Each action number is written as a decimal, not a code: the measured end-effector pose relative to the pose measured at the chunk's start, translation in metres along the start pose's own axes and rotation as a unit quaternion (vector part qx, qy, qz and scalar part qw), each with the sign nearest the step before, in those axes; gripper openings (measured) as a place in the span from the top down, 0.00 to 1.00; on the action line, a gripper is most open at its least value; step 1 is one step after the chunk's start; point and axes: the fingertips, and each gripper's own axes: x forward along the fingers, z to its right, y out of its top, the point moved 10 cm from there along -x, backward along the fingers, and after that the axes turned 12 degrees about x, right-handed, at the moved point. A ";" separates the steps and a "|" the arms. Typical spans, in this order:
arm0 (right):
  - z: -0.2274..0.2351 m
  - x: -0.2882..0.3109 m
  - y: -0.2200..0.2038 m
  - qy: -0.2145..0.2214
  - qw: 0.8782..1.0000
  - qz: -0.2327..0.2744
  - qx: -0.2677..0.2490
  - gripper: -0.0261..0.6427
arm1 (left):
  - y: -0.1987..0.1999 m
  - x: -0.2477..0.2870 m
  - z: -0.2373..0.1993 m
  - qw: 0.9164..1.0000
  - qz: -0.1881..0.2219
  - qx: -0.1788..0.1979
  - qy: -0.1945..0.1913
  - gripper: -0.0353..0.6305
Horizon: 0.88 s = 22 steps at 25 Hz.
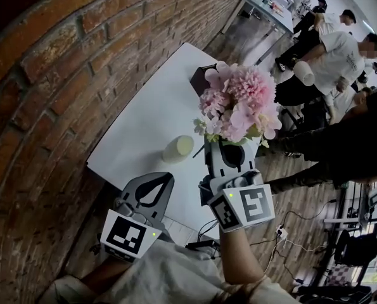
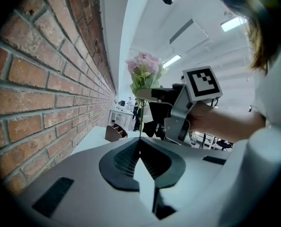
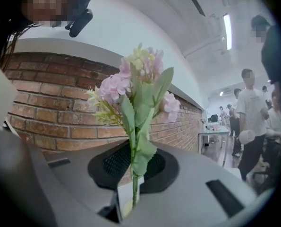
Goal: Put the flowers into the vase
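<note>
Red-brown brick wall [image 1: 42, 87] runs along the left side of a long white counter [image 1: 150, 106], on which a pale cream cylindrical vase [image 1: 178, 149] stands close to the near edge. Nothing is in the vase.

Up and to the right of the vase in the head view, a bunch of pale pink flowers [image 1: 239, 109] with green leaves is held in the air, clear of the vase's rim. The right hand-held gripper [image 1: 229, 145] is just to the right of the vase and directly under the blooms. In its own view, its jaws are closed almost fully on the thin green stem [image 3: 133, 183], with the leaves and blossoms [image 3: 135, 86] rising upright above them.

The left hand-held gripper [image 1: 159, 181] hangs on the person's side of the vase, lower and slightly left of it, past the counter's near edge. Its own view shows the two jaws brought together at the tips with nothing between them [image 2: 140, 141], and the flowers [image 2: 144, 70] and the other gripper [image 2: 152, 94] are ahead of it.

Beyond the vase, at the counter's far end, sits a dark brown box [image 1: 204, 76]. Well to the right of the vase, several people [image 1: 337, 56] stand on a wooden floor [image 1: 289, 170] near a second table [image 1: 267, 5].
</note>
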 end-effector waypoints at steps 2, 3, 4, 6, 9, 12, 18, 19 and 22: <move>-0.004 0.001 0.003 0.010 1.000 0.011 -0.003 0.90 | 0.001 -0.004 0.001 1.000 -0.005 0.002 0.007 0.94; -0.006 0.000 0.005 0.015 1.000 0.018 -0.004 0.90 | 0.002 -0.007 0.003 1.000 -0.008 0.003 0.010 0.94; -0.007 -0.001 0.005 0.020 1.000 0.024 -0.005 0.90 | 0.003 -0.010 0.004 1.000 -0.009 0.002 0.013 0.94; -0.008 0.001 0.002 0.027 0.999 0.034 -0.011 0.90 | 0.002 -0.012 0.004 1.000 -0.009 0.000 0.016 0.94; -0.006 0.009 -0.007 0.036 0.998 0.045 -0.013 0.90 | 0.000 -0.012 -0.001 1.000 -0.008 -0.002 0.022 0.94; -0.005 0.012 -0.014 0.042 0.998 0.053 -0.010 0.90 | 0.001 -0.014 -0.001 1.000 -0.009 -0.001 0.025 0.94; 0.005 0.024 -0.048 0.039 0.998 0.047 -0.012 0.90 | -0.009 -0.015 -0.008 1.000 -0.012 -0.005 0.029 0.94; 0.006 0.027 -0.056 0.037 0.998 0.046 -0.012 0.90 | -0.012 -0.015 -0.010 0.999 -0.012 -0.007 0.029 0.94; 0.010 0.033 -0.074 0.036 0.998 0.041 -0.014 0.90 | -0.020 -0.014 -0.016 0.999 -0.012 -0.010 0.031 0.94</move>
